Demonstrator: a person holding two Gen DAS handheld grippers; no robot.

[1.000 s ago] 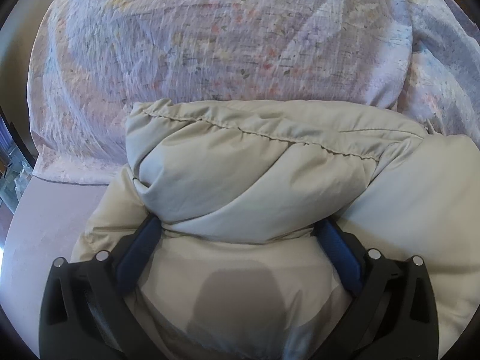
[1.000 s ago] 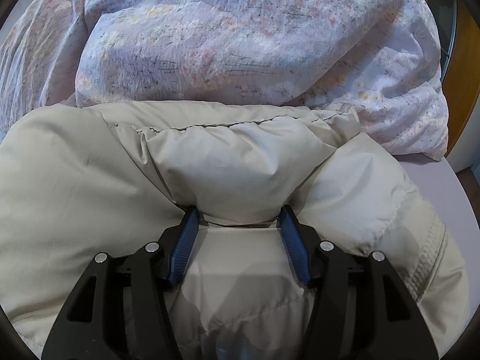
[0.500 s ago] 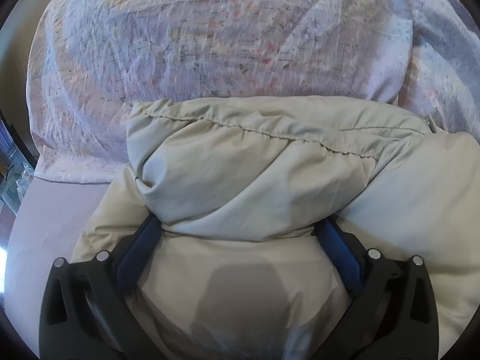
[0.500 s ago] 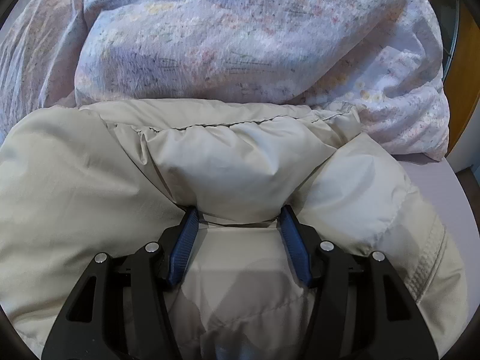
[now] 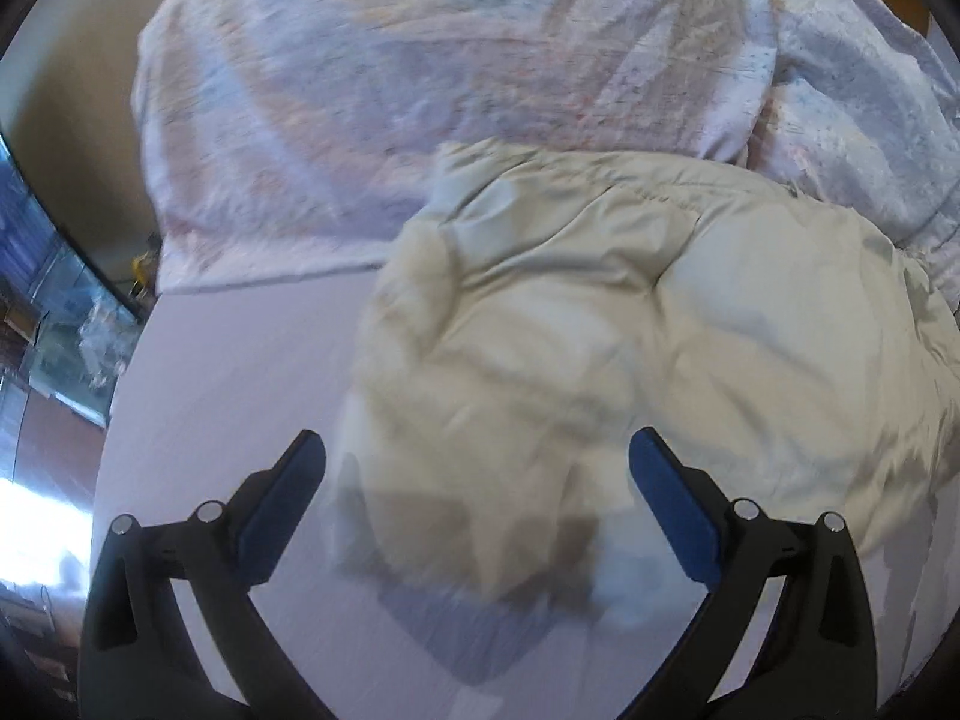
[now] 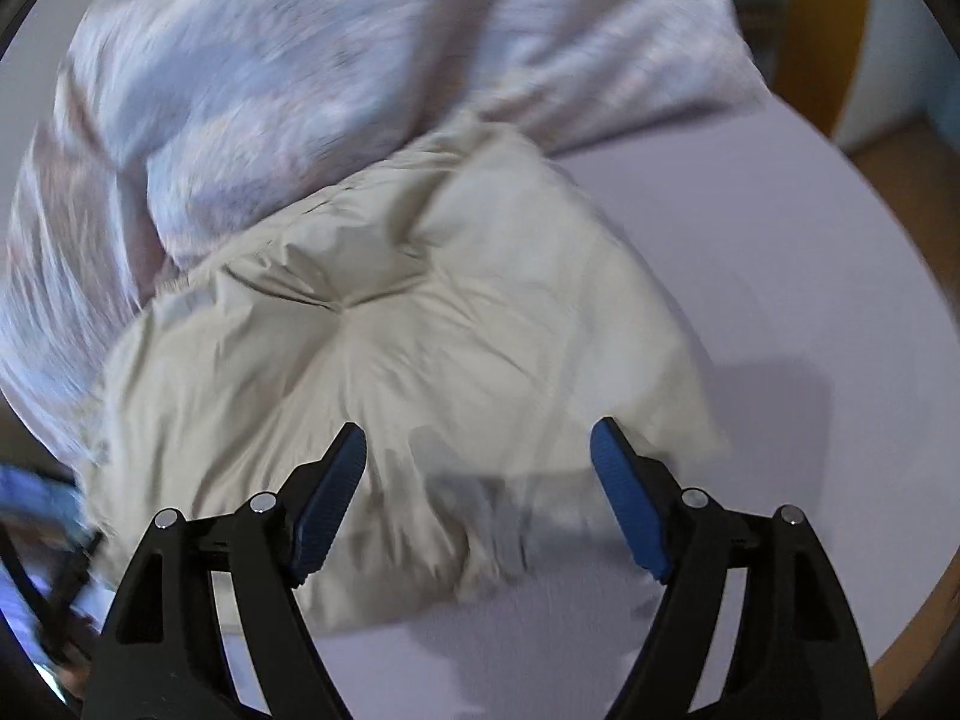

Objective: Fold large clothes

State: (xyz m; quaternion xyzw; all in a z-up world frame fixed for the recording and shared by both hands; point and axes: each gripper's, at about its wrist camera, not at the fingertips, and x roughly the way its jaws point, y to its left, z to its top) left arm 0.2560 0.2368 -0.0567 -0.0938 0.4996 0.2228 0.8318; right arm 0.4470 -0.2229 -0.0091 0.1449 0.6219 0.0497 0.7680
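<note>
A cream puffy jacket [image 5: 630, 330] lies folded into a thick bundle on the pale lilac bed sheet [image 5: 228, 396]; the right wrist view shows the same jacket [image 6: 432, 336]. My left gripper [image 5: 477, 456] hangs open above the bundle's near left corner, its blue pads clear of the fabric. My right gripper [image 6: 477, 447] is above the bundle's near edge, jaws opening, with nothing pressed between its pads. Both views are blurred by motion.
A crumpled floral duvet [image 5: 456, 60] is heaped right behind the jacket, also seen as the duvet [image 6: 270, 72] in the right wrist view. The bed's left edge [image 5: 120, 360] drops to a floor with furniture. A wooden frame [image 6: 822, 30] stands at the far right.
Both grippers let go of the jacket's folded edge, opened wide and rose back from it. The jacket now lies as a bundle on the sheet, farther below the fingers.
</note>
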